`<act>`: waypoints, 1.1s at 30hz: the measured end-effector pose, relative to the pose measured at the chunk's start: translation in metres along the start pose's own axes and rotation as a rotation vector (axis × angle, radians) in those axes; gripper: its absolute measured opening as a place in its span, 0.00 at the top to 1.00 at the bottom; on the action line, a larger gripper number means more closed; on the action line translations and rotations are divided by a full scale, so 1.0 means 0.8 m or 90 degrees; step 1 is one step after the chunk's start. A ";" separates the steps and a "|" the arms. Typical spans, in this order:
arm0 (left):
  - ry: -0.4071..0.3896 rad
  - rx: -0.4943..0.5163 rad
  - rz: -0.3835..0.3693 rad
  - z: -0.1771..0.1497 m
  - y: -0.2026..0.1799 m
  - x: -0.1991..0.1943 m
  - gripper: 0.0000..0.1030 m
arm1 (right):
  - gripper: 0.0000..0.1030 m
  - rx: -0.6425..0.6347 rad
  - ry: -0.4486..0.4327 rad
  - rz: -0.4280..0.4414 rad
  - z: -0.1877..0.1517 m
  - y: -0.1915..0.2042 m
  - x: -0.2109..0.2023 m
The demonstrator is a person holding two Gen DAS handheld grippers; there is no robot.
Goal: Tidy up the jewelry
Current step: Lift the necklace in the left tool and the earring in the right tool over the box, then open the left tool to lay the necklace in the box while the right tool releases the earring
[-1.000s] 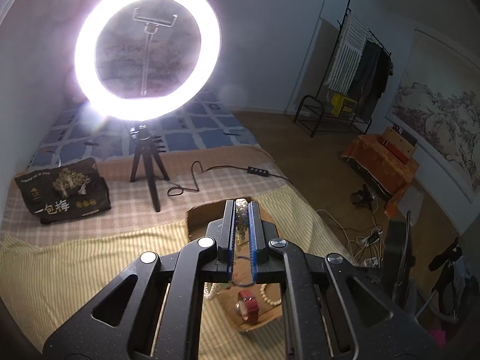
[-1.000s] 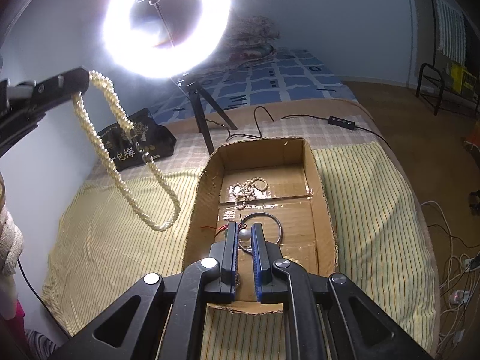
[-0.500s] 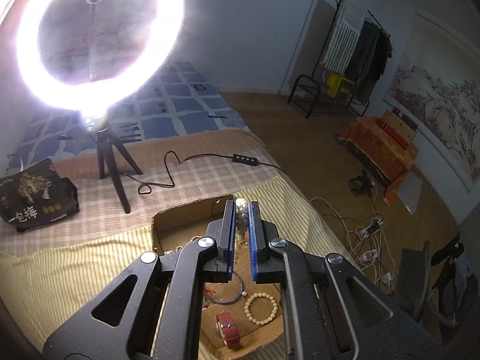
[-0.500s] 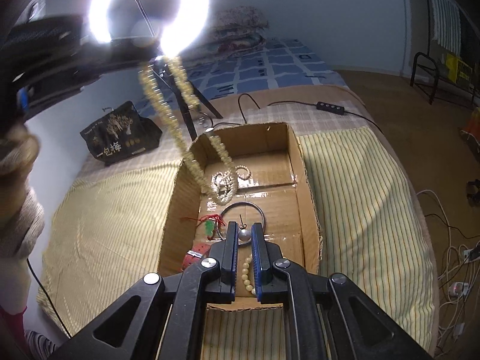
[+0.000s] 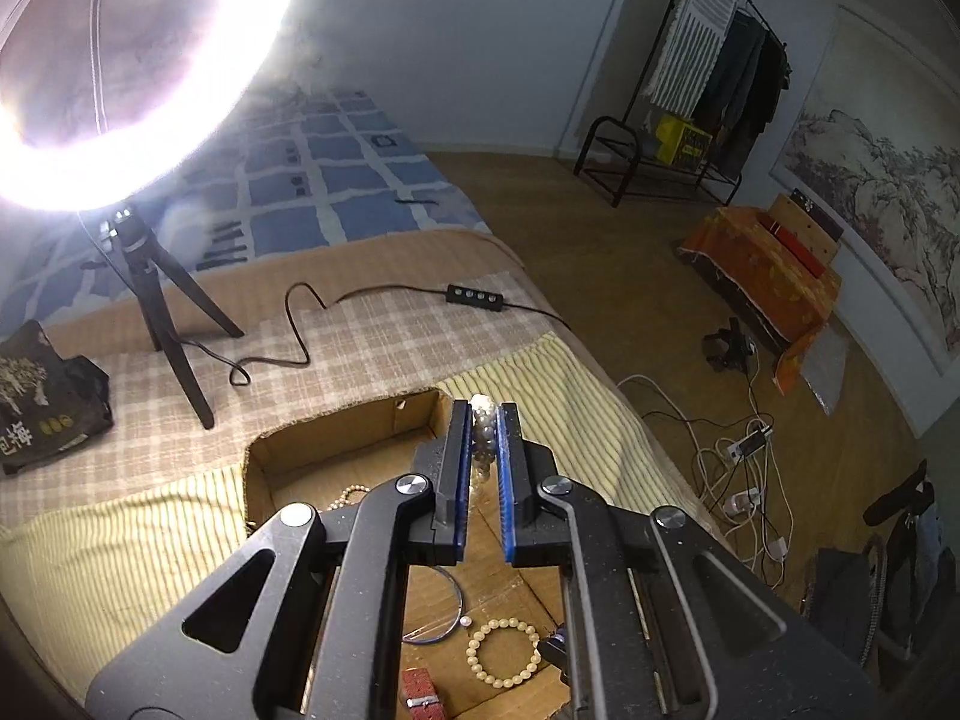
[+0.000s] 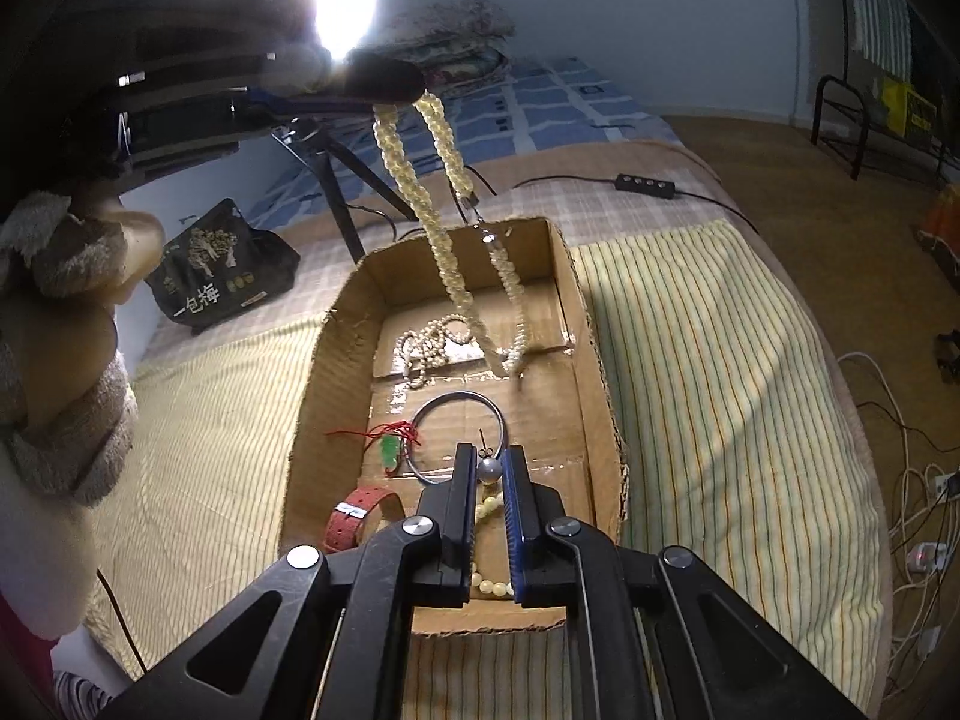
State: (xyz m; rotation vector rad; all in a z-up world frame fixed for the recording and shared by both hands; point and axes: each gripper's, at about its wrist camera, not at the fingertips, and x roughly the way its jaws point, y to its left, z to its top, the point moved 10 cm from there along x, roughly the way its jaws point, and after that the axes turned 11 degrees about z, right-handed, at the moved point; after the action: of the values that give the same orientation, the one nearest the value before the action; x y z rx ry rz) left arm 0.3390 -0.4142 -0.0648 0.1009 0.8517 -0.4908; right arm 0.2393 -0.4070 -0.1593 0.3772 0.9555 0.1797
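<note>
Dangling pearl necklace [image 6: 447,228] into cardboard box [image 6: 594,360] | left gripper [image 5: 485,420] clamped on it | right gripper [image 6: 487,468] pinching pearl earring [image 6: 490,470]

Cream pearl necklace [image 6: 447,252], yellow-striped blanket [image 6: 708,360]

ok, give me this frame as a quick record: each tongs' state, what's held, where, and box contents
left tongs: shut on pearl necklace
necklace position: hanging over cardboard box, low end at the box floor
right tongs: shut on pearl earring, above the box
box contents: silver bangle, bead bracelet, red watch strap, jade pendant on red cord, small bead strand
box rests on: striped bedcover
</note>
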 end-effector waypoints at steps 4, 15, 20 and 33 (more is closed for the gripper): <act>0.018 -0.003 -0.001 -0.011 0.000 0.016 0.95 | 0.94 0.007 0.009 -0.001 -0.004 -0.006 0.010; 0.052 0.014 0.020 -0.037 0.008 0.044 0.95 | 0.88 0.001 0.034 -0.010 -0.017 -0.012 0.028; 0.053 0.016 0.029 -0.034 0.014 0.042 0.92 | 0.72 -0.015 0.038 -0.014 -0.017 -0.006 0.030; 0.041 0.004 0.057 -0.038 0.040 0.020 0.69 | 0.41 -0.036 0.021 -0.044 -0.015 0.008 0.007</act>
State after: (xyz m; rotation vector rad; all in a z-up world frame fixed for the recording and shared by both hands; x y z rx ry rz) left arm 0.3411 -0.3835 -0.0999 0.1608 0.9040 -0.4083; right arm 0.2327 -0.3968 -0.1669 0.2896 0.9924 0.1501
